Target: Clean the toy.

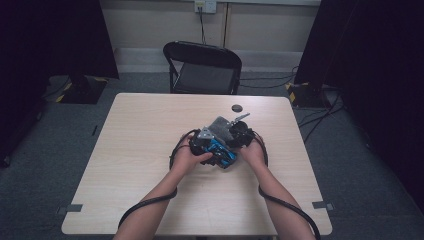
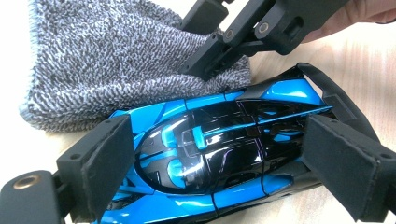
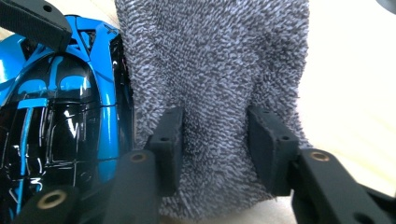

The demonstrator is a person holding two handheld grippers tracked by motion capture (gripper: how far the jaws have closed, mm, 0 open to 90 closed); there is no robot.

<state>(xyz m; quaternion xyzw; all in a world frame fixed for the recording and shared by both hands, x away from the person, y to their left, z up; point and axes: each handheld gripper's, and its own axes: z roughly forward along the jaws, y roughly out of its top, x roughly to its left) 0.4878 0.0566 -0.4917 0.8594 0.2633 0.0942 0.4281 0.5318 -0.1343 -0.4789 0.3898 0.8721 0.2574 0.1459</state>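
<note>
A glossy blue and black toy car [image 2: 219,149] lies on the table, and my left gripper [image 2: 224,158] is shut on it with a pad pressed against each side. Just behind the car lies a grey knitted cloth [image 2: 107,60]. In the right gripper view, my right gripper [image 3: 215,144] is open over the cloth [image 3: 215,56], its pads apart with the fabric lying between them. The car [image 3: 60,116] sits right beside that cloth. In the high view both hands meet at mid-table, around the car [image 1: 222,152] and the cloth [image 1: 220,127].
The pale wooden table [image 1: 140,165] has bare room on all sides of the hands. A small black round object [image 1: 236,107] lies near its far edge. A black folding chair [image 1: 205,67] stands beyond that edge. Cables trail from both grippers towards the table's near edge.
</note>
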